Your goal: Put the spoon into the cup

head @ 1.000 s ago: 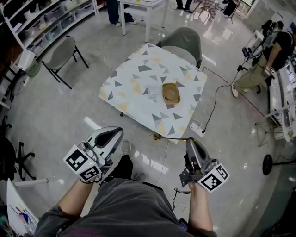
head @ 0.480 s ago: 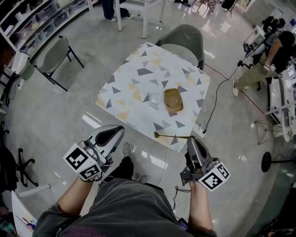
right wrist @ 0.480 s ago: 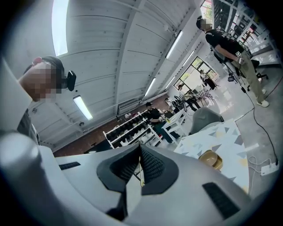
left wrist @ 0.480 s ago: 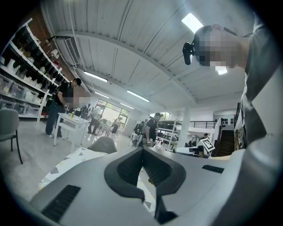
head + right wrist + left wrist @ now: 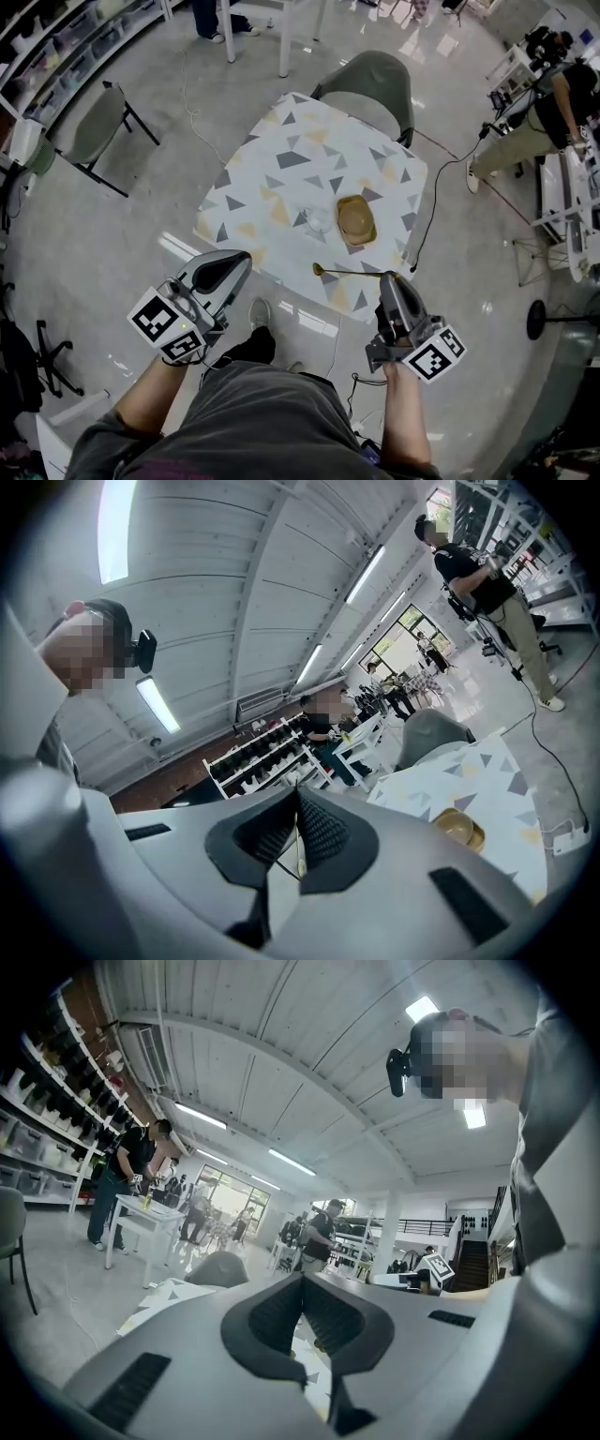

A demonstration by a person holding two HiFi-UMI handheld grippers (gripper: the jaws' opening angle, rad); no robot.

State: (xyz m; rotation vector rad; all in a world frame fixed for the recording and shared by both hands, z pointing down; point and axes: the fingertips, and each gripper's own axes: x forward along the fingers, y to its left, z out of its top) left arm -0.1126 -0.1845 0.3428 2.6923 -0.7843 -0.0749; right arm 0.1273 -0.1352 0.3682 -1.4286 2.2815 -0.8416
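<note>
My right hand-held gripper [image 5: 387, 281], jaws clamped shut on the spoon [image 5: 345, 271], has carried it forward. The spoon now hangs at the near edge of the surface [image 5: 272, 178], still short of the cup [image 5: 319, 221]. My left hand-held gripper [image 5: 236, 262] is closed and empty.

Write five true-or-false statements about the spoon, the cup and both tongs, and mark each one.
1. The thin gold metal spoon is clamped in the right tongs. True.
2. The spoon lies inside the clear glass cup. False: the tongs hold it apart from the cup.
3. A brown bowl stands beside the cup on the white table with grey and yellow triangles. True.
4. The left tongs grip the cup. False: they are shut and empty, and the cup stands on the table.
5. The bowl sits on the floor. False: it is on the table.
</note>
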